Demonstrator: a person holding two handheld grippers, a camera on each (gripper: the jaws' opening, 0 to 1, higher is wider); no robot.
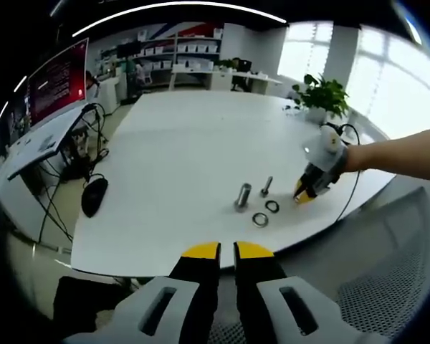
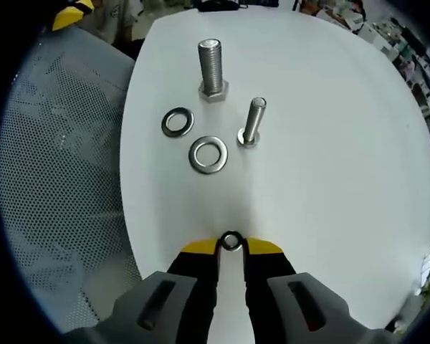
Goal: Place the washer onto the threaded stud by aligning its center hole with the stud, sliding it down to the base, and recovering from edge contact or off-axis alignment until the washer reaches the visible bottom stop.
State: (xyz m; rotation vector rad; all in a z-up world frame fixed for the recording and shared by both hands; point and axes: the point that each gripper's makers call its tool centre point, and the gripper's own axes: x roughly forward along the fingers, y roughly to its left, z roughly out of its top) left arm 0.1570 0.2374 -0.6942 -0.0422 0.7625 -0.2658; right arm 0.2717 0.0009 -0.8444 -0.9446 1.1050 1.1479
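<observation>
Two bolts stand head-down on the white table [image 2: 330,165]: a thick stud [image 2: 210,68] and a thinner threaded stud [image 2: 252,122]. Two loose washers lie beside them, a darker one [image 2: 178,122] and a larger bright one [image 2: 208,154]. My right gripper [image 2: 231,244] is shut on a small washer [image 2: 231,241] pinched at its tips, hovering short of the studs. In the left gripper view the right gripper [image 1: 304,193] sits just right of the thin stud [image 1: 266,186], thick stud [image 1: 242,196] and washers [image 1: 260,219]. My left gripper [image 1: 227,251] hangs back off the table edge, shut and holding nothing.
A mesh chair [image 2: 57,179] stands against the table's near edge, also seen as the chair [image 1: 394,287]. A potted plant [image 1: 322,93] sits at the far right corner. A black mouse [image 1: 93,195] and cables lie beside a side desk with a screen [image 1: 57,89].
</observation>
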